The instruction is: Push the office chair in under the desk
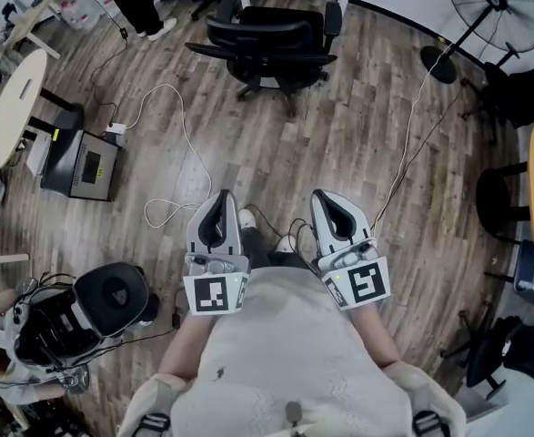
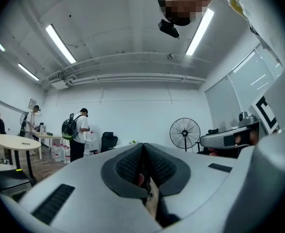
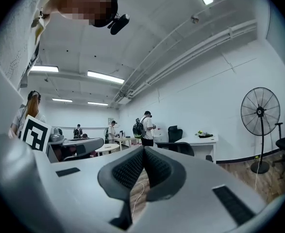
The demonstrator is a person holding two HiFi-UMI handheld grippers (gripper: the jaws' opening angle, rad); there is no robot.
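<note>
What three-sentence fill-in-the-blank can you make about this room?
The chair is ___ in colour.
The left gripper and right gripper both have their fingers ___.
In the head view, the fan stands to the chair's ___.
Missing words: black; shut; right.

Open-plan office, looks shared with test work. Black office chair (image 1: 271, 48), white desk (image 3: 203, 140) against a plain white wall, round table (image 1: 16, 107), wood-look plank floor (image 1: 339, 144). Strip lights (image 2: 59, 42) on a bare ceiling with pipe runs. Pedestal fan (image 3: 260, 113), loose cables (image 1: 171, 126) across the floor, equipment box (image 1: 83, 164) beside the round table. Person with a backpack (image 2: 79, 130) standing at the far tables.
</note>
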